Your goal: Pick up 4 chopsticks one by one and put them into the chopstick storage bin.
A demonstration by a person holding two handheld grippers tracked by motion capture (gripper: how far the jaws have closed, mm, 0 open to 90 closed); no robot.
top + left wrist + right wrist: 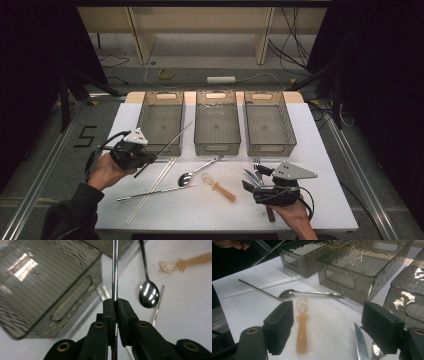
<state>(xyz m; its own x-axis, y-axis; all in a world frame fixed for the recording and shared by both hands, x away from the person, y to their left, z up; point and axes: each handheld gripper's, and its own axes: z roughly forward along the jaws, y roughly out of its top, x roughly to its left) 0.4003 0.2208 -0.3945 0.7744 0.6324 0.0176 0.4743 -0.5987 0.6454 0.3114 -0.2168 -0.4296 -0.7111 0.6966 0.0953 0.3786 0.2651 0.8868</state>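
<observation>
Thin shiny metal chopstick (straight, mirror-bright) pinched between jaws.

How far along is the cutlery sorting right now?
Barely started: all three bins, such as the middle bin, look empty. In hand: the left hand-held gripper is shut on a metal chopstick beside the left bin. The right hand-held gripper is open above the orange spoon. Left on the table: metal spoon, clear chopsticks, knife.

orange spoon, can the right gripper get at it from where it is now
Probably yes: the right gripper is open, the orange spoon lies just ahead between its jaws on bare table, with the knife off to one side.
</observation>
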